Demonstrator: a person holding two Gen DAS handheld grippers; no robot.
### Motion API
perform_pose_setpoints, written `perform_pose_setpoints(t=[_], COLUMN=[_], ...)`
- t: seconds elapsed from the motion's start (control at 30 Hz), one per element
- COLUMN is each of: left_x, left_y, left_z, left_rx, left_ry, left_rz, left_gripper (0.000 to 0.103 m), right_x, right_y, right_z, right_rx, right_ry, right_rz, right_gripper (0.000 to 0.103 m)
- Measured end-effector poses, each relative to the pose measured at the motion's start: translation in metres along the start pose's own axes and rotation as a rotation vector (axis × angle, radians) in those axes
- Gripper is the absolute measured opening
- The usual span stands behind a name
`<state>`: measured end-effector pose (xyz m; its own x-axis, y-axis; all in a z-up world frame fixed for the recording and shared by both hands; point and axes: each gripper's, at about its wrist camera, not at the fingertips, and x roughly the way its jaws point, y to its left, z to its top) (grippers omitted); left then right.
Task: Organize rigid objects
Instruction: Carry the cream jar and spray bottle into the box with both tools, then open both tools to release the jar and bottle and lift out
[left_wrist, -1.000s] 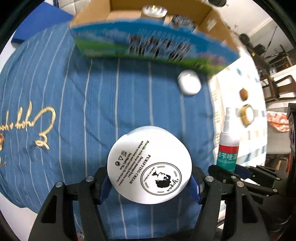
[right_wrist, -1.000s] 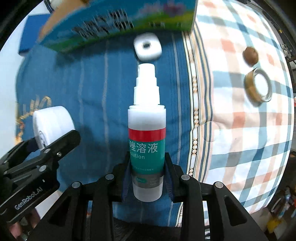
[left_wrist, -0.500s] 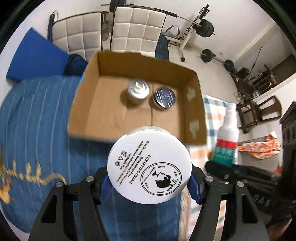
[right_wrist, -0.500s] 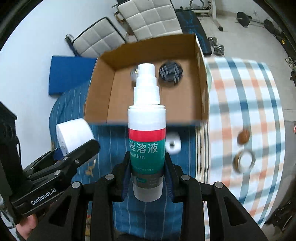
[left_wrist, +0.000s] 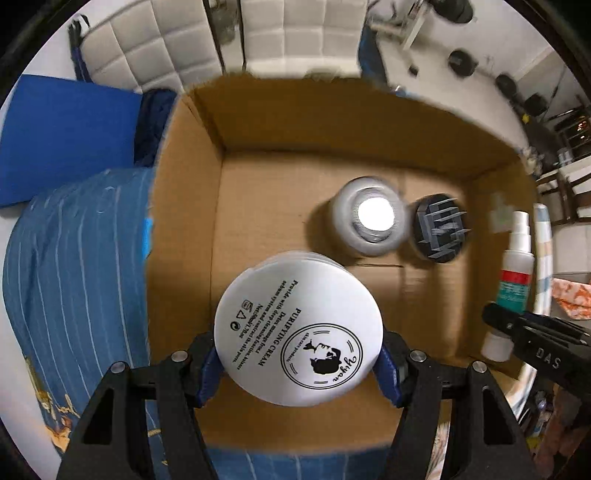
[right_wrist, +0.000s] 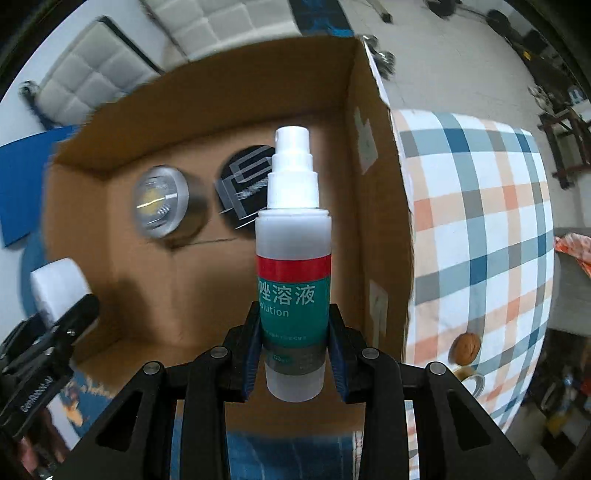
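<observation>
My left gripper is shut on a round white cream jar with black print and holds it over the open cardboard box. My right gripper is shut on a white spray bottle with a red and green label, held over the same box. The bottle also shows at the right of the left wrist view. Inside the box stand a silver jar and a dark round jar. The silver jar and the dark jar also show in the right wrist view.
The box sits on a bed with a blue striped cover and a checked sheet. A brown round object and a ring-shaped item lie on the checked sheet. White padded chairs stand behind the box.
Both grippers, still holding the jar and the bottle, have moved forward from above the bed to over the open box, which now fills both views.
</observation>
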<state>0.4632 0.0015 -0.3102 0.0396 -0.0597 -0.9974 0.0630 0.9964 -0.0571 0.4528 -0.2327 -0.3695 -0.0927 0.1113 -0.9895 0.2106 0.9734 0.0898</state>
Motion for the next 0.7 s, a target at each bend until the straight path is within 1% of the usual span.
perform_pose_setpoints(t=[0.03,0.13,0.2,0.23,0.37,0.53,0.7], left_x=[0.012,0.042,0.056,0.061,0.080,0.091,0.101], left_y=[0.000,0.001,0.000,-0.001,-0.006,-0.005,-0.001], left_z=[0.007,0.021,0.028,0.030,0.040,0.045,0.053], left_rx=[0.008,0.025,0.035,0.038,0.054,0.054,0.026], left_ry=[0.032,0.089,0.108,0.116,0.147,0.171,0.207], left_rz=[0.013,0.063,0.093,0.093,0.129,0.119,0.083], left_gripper=[0.065,0.065,0.065,0.065,0.065,0.065,0.066], right_x=[0.010,0.029,0.037,0.039,0.047,0.058,0.066], right_y=[0.000,0.003,0.005,0.007,0.014,0.015,0.017], right_z=[0.007,0.022,0.028,0.031,0.047,0.059,0.066], right_rx=[0.013,0.014,0.016,0.015,0.027,0.055,0.051], right_ry=[0.018,0.041,0.049,0.049,0.059,0.086,0.103], right_rz=[-0.024,-0.093,-0.136,-0.155,-0.191,-0.206,-0.234], right_gripper=[0.034,0.034,0.034,0.034,0.034,0.035,0.034])
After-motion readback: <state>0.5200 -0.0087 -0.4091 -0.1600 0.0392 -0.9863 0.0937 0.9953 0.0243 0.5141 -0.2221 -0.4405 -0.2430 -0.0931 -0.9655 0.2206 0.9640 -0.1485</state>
